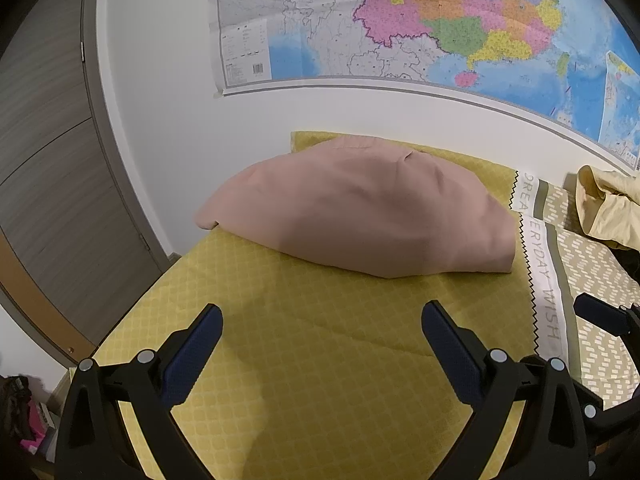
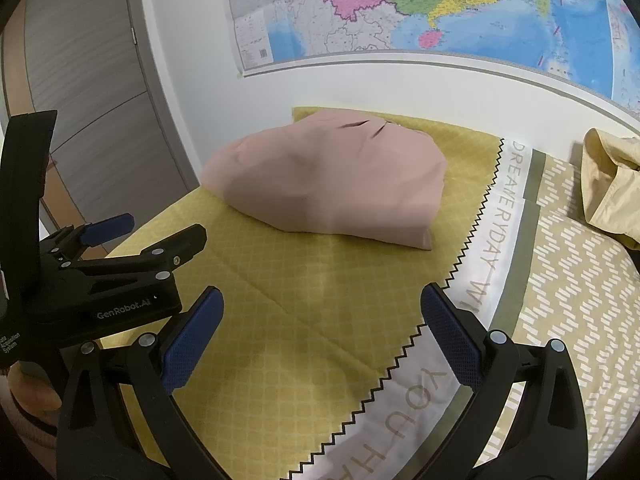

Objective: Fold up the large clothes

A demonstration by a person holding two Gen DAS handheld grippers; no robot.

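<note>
Left gripper (image 1: 322, 322): its fingers are spread wide, nothing is held between them, and it is poised over the near part of the yellow cloth (image 1: 304, 360). In the right wrist view it is seen from the side at the left edge (image 2: 156, 236), again with the fingers apart.
Right gripper (image 2: 322, 312): its fingers are likewise spread and nothing is gripped; it is held over the near part of the cloth, close to the zigzag hem. A blue pad (image 1: 596, 314) of it is caught at the right edge of the left wrist view.
Garment (image 1: 360, 208): a pink piece is seen folded into a compact, rounded bundle, laid on the far part of the cloth, near the wall and towards the cloth's left edge. It is well apart from both grippers. A few creases are seen on its far top (image 2: 372, 126).
Yellow cloth: a diamond pattern is printed on it; its right edge is cut in a black zigzag.
Bedding (image 2: 576, 304): a white band with grey lettering is seen beside the zigzag hem, then an olive stripe and a dashed pattern.
Second garment (image 2: 612, 188): a pale yellow piece is left crumpled at the far right edge of the bedding.
Wall: a coloured map (image 1: 440, 20) is hung above the bed.
</note>
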